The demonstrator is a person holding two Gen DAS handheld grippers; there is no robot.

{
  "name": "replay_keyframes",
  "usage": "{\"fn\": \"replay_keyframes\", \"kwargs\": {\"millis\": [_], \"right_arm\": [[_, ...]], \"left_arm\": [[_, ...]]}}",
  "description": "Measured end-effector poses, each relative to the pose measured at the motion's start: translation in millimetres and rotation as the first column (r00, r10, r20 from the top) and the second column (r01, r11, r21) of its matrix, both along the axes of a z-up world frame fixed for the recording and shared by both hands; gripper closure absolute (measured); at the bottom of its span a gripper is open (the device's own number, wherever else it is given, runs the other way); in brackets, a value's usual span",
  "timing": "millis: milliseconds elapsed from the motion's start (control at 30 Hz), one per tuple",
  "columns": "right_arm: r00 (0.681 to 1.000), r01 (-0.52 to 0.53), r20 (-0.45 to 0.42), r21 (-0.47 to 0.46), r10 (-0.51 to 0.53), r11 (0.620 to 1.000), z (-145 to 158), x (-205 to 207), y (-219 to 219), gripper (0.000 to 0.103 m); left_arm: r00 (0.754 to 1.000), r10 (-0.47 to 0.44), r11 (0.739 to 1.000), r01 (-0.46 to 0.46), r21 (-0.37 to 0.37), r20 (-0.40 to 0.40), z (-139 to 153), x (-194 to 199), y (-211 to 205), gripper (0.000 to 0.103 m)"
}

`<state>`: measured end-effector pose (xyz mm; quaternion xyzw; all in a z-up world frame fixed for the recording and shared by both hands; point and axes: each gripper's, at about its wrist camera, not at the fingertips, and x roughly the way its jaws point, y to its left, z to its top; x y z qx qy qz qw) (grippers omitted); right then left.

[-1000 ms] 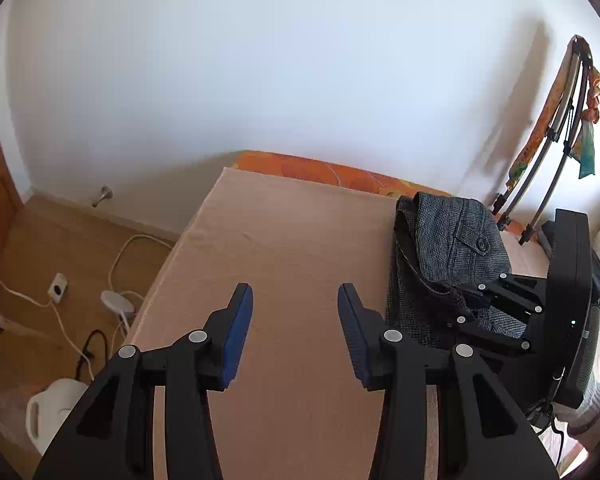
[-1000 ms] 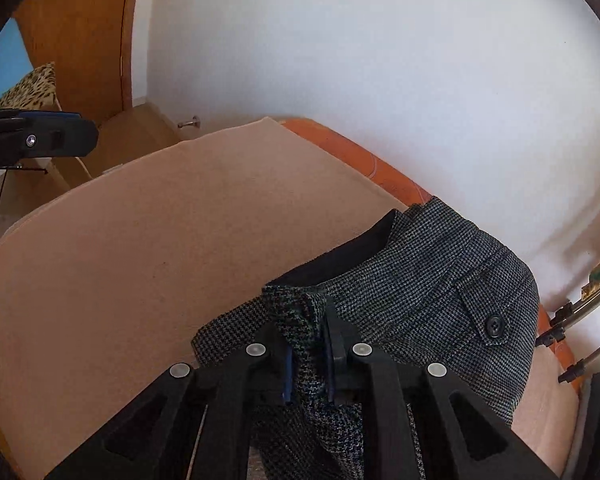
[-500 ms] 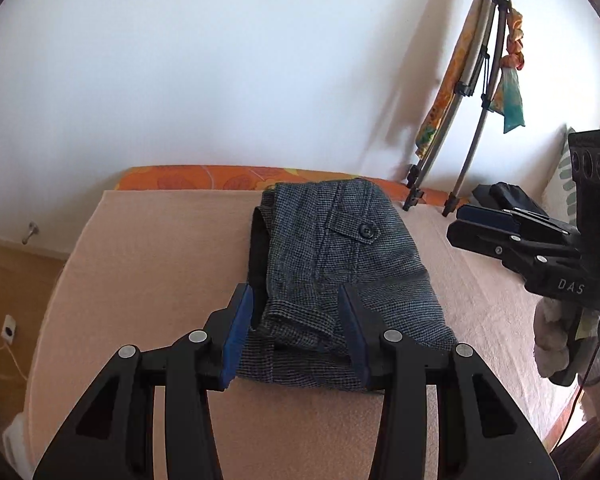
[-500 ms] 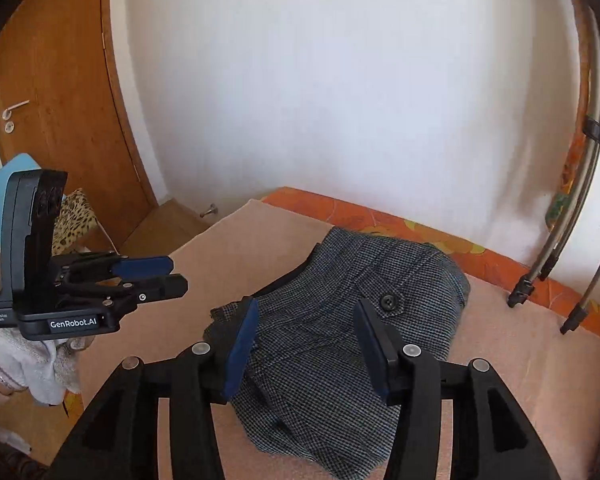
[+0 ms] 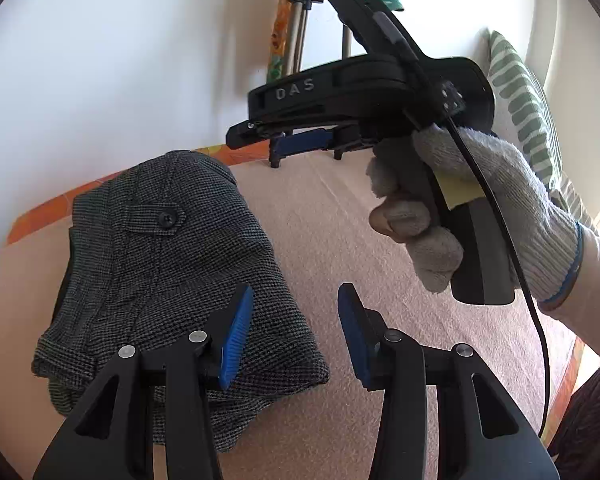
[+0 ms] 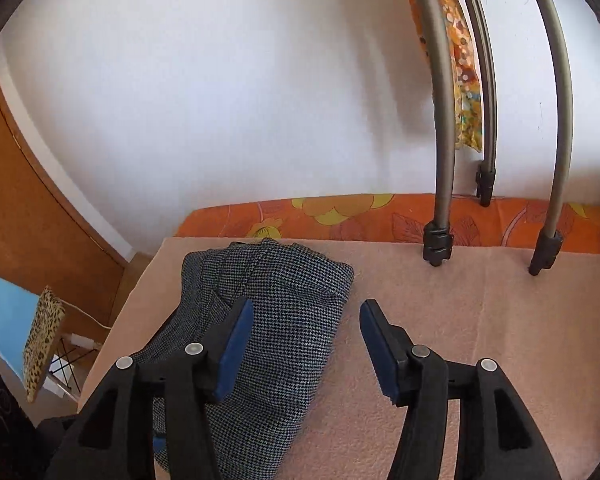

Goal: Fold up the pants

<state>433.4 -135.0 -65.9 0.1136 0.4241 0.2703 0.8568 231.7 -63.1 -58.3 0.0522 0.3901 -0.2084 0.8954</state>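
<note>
Left wrist: folded pants [image 5: 168, 280] on blanket [image 5: 340, 216]; left gripper [image 5: 294, 334] spread.

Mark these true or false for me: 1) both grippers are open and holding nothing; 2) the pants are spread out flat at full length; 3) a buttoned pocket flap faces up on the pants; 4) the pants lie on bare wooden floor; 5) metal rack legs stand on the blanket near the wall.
1) True. The left gripper and right gripper both show spread jaws with nothing between them.
2) False. The pants sit in a compact folded bundle.
3) True. The pocket flap with its dark button faces up.
4) False. They lie on the peach blanket covering the bed.
5) True. The rack legs rest on the blanket's far edge.
</note>
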Motion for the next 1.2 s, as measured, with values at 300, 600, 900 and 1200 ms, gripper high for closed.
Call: {"fn": "replay_keyframes", "kwargs": {"millis": [300, 600, 900, 1200], "right_arm": [[0.992, 0.037, -0.128, 0.096, -0.024, 0.995, -40, 46, 9, 0.044], [0.988, 0.037, -0.152, 0.12, -0.019, 0.992, -58, 67, 25, 0.073], [1.0, -0.001, 0.021, -0.107, 0.003, 0.994, -19, 66, 45, 0.088], [0.997, -0.047, 0.063, -0.087, 0.052, 0.995, -5, 18, 14, 0.052]], "left_arm": [[0.997, -0.075, 0.961, 0.071, 0.267, 0.007, -45, -1, -26, 0.061], [0.994, -0.11, 0.983, 0.111, 0.148, -0.016, -44, -2, 5, 0.093], [0.993, -0.113, 0.99, 0.115, 0.084, -0.035, -38, -6, 20, 0.086], [0.997, 0.071, 0.995, -0.073, -0.068, -0.034, 0, -12, 110, 0.056]]}}
